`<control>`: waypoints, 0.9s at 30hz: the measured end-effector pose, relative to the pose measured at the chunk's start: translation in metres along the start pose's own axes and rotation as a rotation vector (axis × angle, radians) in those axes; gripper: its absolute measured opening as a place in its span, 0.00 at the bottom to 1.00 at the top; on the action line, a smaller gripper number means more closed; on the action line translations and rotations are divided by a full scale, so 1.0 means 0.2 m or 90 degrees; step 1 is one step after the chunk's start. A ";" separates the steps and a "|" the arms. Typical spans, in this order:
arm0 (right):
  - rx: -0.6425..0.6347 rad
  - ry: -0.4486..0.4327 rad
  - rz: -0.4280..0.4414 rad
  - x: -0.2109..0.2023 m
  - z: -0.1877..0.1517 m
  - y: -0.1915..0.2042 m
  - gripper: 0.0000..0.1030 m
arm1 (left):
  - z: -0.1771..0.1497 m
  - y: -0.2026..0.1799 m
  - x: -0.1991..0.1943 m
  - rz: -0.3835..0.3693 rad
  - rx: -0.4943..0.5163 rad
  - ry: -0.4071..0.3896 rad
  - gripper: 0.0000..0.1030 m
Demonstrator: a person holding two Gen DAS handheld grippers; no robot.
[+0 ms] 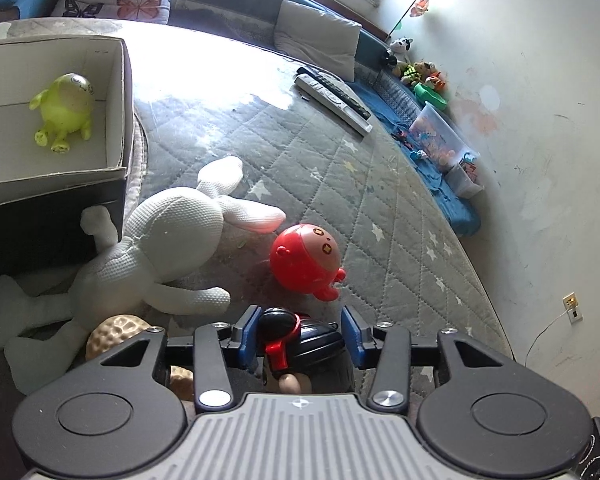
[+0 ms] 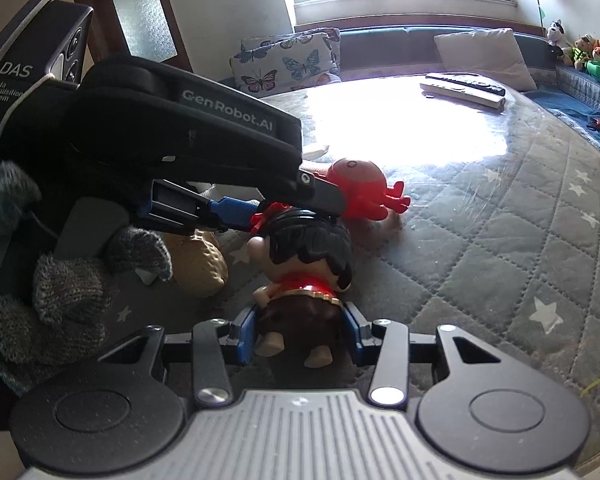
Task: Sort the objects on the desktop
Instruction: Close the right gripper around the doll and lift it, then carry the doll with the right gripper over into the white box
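A dark-haired doll point(image 2: 304, 276) stands on the quilted bed point(image 2: 500, 248). The left gripper point(image 1: 303, 334) fingers bracket its head, the right gripper point(image 2: 300, 334) fingers its legs, seemingly clamped. A red octopus toy point(image 1: 304, 258) sits at twelve o'clock.

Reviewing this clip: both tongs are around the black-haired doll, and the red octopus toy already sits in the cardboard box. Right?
Not quite. The left wrist view shows the box holding a yellow-green toy; the red octopus toy lies on the quilt. Both tongs do bracket the doll.
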State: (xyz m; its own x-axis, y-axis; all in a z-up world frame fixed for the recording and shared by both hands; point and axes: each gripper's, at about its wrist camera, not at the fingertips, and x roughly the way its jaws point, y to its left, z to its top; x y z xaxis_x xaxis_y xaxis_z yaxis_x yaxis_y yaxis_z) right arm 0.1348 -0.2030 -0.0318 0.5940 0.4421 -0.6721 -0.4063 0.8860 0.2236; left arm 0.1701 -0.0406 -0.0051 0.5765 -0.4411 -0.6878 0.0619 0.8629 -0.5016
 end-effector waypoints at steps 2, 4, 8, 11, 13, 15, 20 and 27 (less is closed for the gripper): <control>-0.001 0.000 0.000 0.00 0.00 0.00 0.42 | -0.01 0.00 -0.01 -0.001 -0.001 -0.005 0.45; -0.002 -0.001 0.001 -0.01 0.00 0.00 0.42 | -0.01 0.00 -0.02 0.000 0.001 -0.007 0.45; -0.012 0.001 0.004 -0.01 0.00 0.03 0.42 | -0.04 -0.02 -0.05 0.008 0.015 -0.017 0.45; -0.023 -0.005 0.004 -0.03 0.01 0.06 0.42 | -0.04 -0.01 -0.09 0.007 0.009 -0.030 0.44; -0.030 -0.010 0.004 -0.04 0.02 0.08 0.42 | -0.03 -0.01 -0.11 0.003 0.000 -0.039 0.44; -0.045 -0.015 0.001 -0.05 0.04 0.10 0.42 | -0.02 0.00 -0.15 -0.003 -0.001 -0.051 0.44; -0.077 -0.032 0.008 -0.07 0.11 0.16 0.42 | 0.03 0.01 -0.24 -0.008 -0.011 -0.088 0.44; -0.149 -0.060 0.034 -0.06 0.27 0.29 0.42 | 0.14 0.08 -0.41 -0.002 -0.034 -0.150 0.44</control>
State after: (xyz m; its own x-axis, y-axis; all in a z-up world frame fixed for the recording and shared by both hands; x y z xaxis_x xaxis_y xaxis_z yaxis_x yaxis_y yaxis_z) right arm 0.1420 -0.1499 0.0283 0.6251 0.5075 -0.5931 -0.5813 0.8098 0.0803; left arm 0.1480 0.0167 0.0575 0.7509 -0.3687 -0.5479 0.0243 0.8445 -0.5350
